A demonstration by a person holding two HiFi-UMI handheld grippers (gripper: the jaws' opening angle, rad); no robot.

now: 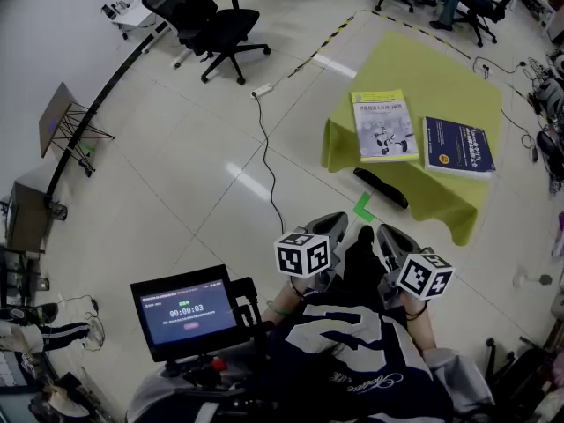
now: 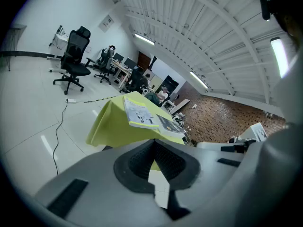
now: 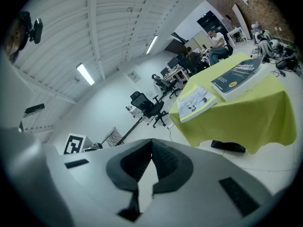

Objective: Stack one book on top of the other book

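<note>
Head view: yellow book (image 1: pixel 384 125) and blue book (image 1: pixel 458 146) lie flat, just beside each other, on the green-draped counter (image 1: pixel 414 64), titles too small to read, while a screen (image 1: pixel 187 310) well short of the counter reads 00:00:03; left gripper view: left tongs (image 2: pixel 152 142) pinched together, empty, short of the counter; right gripper view: right tongs (image 3: pixel 151 143) likewise.

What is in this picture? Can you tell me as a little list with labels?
table: draped in yellow-green
books: yellow-green book and dark blue book, lying flat side by side on the table, not stacked
left hand-held gripper: shut, empty, short of the table
right hand-held gripper: shut, empty, short of the table
floor: black office chair, white cable
</note>
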